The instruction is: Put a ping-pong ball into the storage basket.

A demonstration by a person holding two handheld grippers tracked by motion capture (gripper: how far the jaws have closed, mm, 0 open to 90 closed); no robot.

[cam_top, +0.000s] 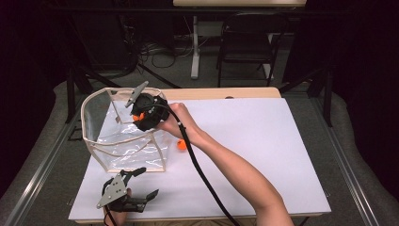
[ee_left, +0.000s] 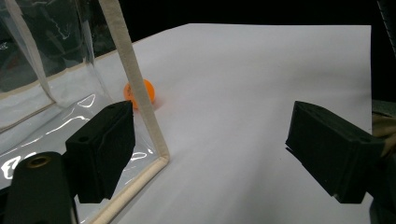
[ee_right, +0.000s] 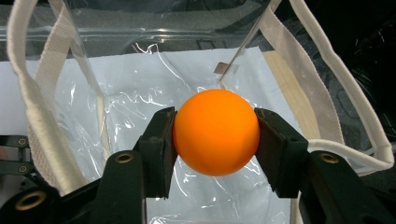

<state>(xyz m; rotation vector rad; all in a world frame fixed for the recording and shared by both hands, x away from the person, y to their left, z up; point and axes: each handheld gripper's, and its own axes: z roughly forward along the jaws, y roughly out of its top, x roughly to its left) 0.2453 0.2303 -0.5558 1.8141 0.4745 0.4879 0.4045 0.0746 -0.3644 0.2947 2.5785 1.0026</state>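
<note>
A ball (cam_top: 181, 145) lies on the table (cam_top: 263, 155) just right of the bag (cam_top: 123, 141).

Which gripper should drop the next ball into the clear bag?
Right. The right gripper is shut on an orange ball above the clear bag opening. The left gripper is open near the bag's corner, holding nothing.
</note>
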